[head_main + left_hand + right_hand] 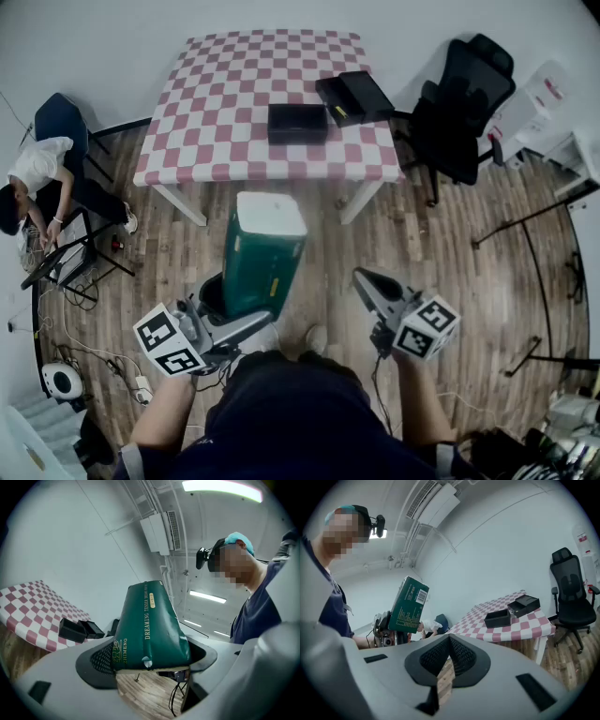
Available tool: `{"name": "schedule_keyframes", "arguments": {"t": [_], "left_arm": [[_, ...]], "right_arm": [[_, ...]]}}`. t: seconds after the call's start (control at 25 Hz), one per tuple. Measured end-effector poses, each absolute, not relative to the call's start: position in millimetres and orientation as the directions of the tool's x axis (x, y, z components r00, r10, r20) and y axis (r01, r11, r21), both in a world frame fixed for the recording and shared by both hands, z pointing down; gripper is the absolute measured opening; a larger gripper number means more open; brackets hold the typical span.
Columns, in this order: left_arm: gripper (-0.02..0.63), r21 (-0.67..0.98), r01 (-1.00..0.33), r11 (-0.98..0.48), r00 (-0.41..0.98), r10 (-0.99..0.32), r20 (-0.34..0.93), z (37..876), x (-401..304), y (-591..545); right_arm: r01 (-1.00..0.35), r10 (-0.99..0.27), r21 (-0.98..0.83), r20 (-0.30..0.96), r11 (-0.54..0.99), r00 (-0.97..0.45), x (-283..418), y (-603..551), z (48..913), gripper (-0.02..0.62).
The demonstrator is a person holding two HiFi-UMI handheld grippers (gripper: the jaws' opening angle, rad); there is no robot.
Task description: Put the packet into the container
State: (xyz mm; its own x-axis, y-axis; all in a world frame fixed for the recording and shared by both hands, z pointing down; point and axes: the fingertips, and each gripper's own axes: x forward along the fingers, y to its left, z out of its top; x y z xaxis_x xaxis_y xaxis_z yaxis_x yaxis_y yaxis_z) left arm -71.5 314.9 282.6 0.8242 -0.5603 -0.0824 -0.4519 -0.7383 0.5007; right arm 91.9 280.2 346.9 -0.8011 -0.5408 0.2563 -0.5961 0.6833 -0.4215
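"Gripping that dark green foil packet (262, 253) so low down, is that deliberate?"

"I'd say so. The left gripper (234, 307) has its jaws spread wide and pressed against both sides of the packet. It stands upright in the air over the wooden floor (441, 281), white end up, so it looks ready to be lowered straight into something. It's well short of the red-and-white checked table (225, 94), though."

"And the other hand?"

"The right gripper (364, 278) has its jaws together on nothing. It's held off to the side, probably so it's out of the way."

"Which one's the container?"

"Hard to say from here. A shallow black box (298, 123) sits near the table's front edge, and a second black box (354, 97) is just behind it to the right. One of them may be a lid. I can't see inside either, and the packet's lower end is tucked behind the jaws."
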Motion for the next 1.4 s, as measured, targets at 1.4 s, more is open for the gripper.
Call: {"name": "schedule_keyframes", "arguments": {"t": [1.4], "left_arm": [[0.430, 0.510, -0.511, -0.691, 0.755, -0.645, -0.117, 291, 9, 236]], "right_arm": [[-0.516, -0.496, -0.494, 0.184, 0.700, -0.849, 183, 205, 348, 0.017]]}}
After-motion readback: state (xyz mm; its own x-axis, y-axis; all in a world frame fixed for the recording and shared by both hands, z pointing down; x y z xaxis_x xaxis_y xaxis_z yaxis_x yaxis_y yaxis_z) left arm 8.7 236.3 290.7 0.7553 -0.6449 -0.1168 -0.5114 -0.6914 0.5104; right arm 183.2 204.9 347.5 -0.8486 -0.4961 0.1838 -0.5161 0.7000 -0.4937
